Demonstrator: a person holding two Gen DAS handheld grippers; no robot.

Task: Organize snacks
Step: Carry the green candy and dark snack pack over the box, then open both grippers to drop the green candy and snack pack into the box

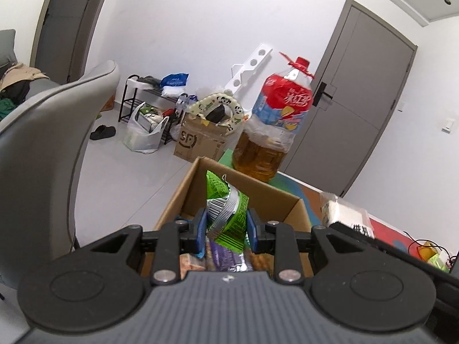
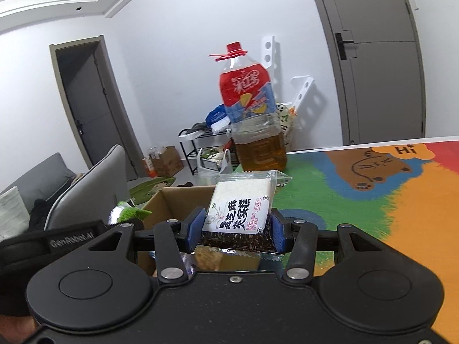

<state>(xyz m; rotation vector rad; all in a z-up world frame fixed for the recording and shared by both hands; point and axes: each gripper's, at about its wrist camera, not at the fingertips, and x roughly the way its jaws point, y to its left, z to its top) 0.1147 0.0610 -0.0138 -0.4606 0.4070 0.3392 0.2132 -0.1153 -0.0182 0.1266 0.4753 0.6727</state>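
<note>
I'm mid-carry, left hand-held gripper (image 1: 226, 233) pinching a green snack packet (image 1: 229, 215), right hand-held gripper (image 2: 234, 233) clamping the rice cake pack (image 2: 241, 209); next, I reckon, lower both into the cardboard box (image 1: 275, 200) and let go.

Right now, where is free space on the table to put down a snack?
Free: the colourful mat right of the cardboard box, from the oil bottle across to the bear drawing. Crowded: inside the box, already holding packets.

One cardboard box (image 2: 172, 200), one green snack packet (image 1: 226, 215), one black sesame rice cake pack (image 2: 241, 212), one oil bottle (image 2: 252, 120).
</note>
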